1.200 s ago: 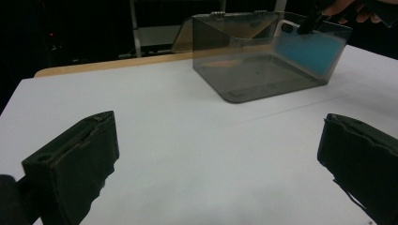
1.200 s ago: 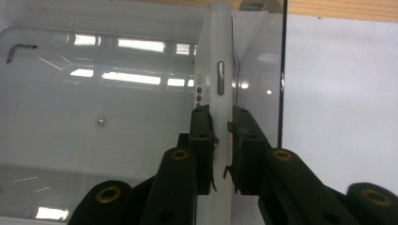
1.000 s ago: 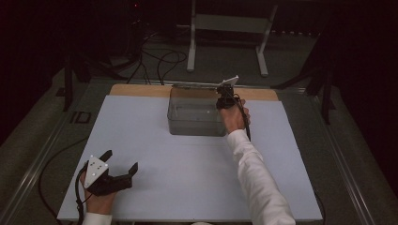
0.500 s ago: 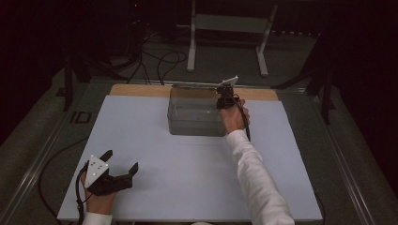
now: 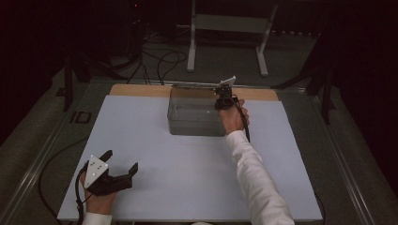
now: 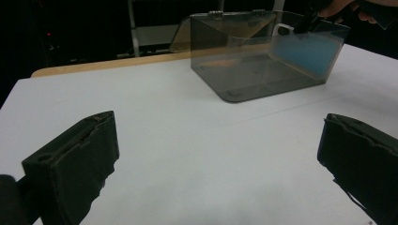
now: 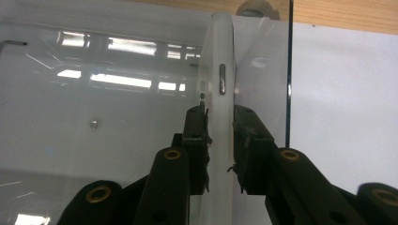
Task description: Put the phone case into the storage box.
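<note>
A clear, smoke-tinted plastic box (image 5: 195, 117) stands at the back middle of the white table, its lid tipped open behind it. My right gripper (image 5: 224, 96) reaches down onto the box's right rim. In the right gripper view its jaws stand on either side of a white latch strip (image 7: 220, 56) on the box wall (image 7: 117, 93). They have just been opening and no longer squeeze the strip. My left gripper (image 5: 121, 160) rests in a hand at the front left, wide open with nothing between its fingers (image 6: 77, 159). From there the box (image 6: 263, 70) stands ahead.
The white table top (image 5: 187, 173) ends in a wooden strip (image 5: 136, 90) at the back. Behind it a metal stand (image 5: 225, 28) and cables (image 5: 155, 56) lie on the dark floor. A sleeved right forearm (image 5: 253, 173) crosses the table's right half.
</note>
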Demonstrator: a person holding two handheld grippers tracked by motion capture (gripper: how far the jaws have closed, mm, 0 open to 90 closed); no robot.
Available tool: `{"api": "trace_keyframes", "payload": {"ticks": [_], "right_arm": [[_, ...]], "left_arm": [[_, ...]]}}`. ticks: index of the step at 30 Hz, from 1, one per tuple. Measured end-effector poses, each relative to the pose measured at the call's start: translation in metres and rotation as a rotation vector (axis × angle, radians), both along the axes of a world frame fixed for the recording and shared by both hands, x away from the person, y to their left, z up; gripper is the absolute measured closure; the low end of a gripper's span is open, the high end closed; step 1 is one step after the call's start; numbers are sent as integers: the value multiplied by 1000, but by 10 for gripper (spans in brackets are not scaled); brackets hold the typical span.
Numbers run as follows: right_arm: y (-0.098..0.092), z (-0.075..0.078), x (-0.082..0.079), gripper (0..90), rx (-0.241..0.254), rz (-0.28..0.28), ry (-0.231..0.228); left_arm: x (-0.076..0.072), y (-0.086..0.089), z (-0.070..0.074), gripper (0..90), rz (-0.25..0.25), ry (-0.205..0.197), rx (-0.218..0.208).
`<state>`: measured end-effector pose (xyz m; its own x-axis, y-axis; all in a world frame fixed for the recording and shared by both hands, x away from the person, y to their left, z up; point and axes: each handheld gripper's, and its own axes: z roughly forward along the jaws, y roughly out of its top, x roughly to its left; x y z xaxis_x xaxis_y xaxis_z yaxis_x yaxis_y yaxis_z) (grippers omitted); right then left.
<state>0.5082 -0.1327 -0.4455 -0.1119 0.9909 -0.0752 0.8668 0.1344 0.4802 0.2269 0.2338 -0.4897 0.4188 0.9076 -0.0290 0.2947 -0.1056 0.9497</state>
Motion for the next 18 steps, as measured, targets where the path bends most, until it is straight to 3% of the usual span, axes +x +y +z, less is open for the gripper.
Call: {"api": "trace_keyframes", "payload": {"ticks": [7,14,18], "right_arm": [[2,8,-8,646,-35,104,-24],[-1,23,-17,520,-81,203,-118],[-8,28,-19,426,-25,209,-117]], "left_arm": [[0,-1,0,3,-1,2,2],[0,-1,0,3,-2,1,2],[0,-2,0,3,-2,1,3]]}}
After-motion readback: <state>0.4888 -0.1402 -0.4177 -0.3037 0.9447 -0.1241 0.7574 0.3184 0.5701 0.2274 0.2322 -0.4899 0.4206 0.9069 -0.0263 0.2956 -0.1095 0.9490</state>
